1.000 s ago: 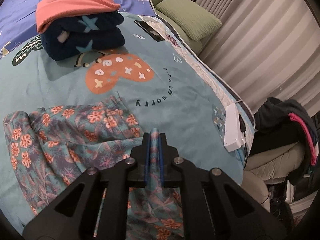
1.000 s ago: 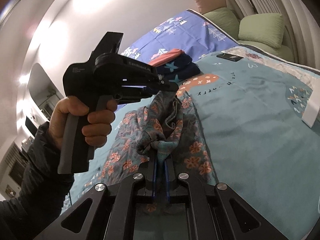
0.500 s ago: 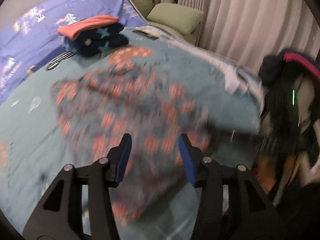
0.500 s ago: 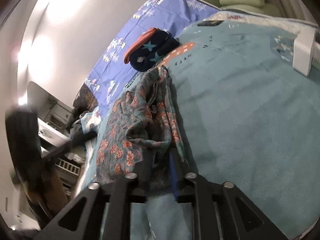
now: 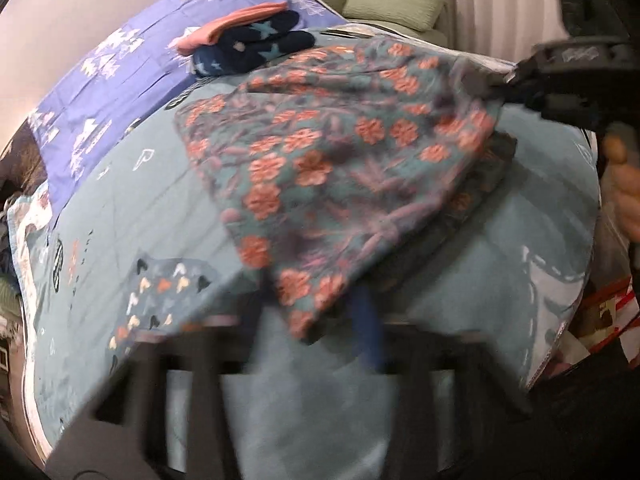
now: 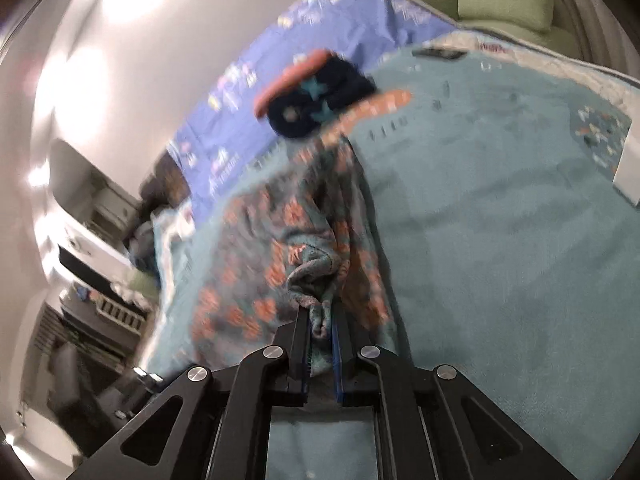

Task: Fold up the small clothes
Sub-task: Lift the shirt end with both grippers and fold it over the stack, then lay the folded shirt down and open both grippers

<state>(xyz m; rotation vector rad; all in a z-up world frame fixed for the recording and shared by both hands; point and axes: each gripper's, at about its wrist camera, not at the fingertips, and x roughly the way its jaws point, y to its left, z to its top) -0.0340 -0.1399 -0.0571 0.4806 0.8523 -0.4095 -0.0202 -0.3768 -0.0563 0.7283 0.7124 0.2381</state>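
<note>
no text can be read: the small dark lettering printed on the teal bedspread (image 6: 500, 208) and the pale marking on the right gripper's (image 5: 496, 84) body are blurred.

Motion blur smears the left gripper (image 5: 320, 312); the floral garment (image 5: 340, 168) hides where its fingers (image 5: 366, 320) meet. The frame edge cuts off the person's hand (image 5: 624, 196). Furniture (image 6: 92, 240) beside the bed is too blurred to identify.

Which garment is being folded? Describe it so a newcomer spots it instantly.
On the teal bedspread, in front of the folded navy star-print stack, lies the floral garment. Both grippers pinch its edges. Only it carries orange flowers on grey-teal cloth.
</note>
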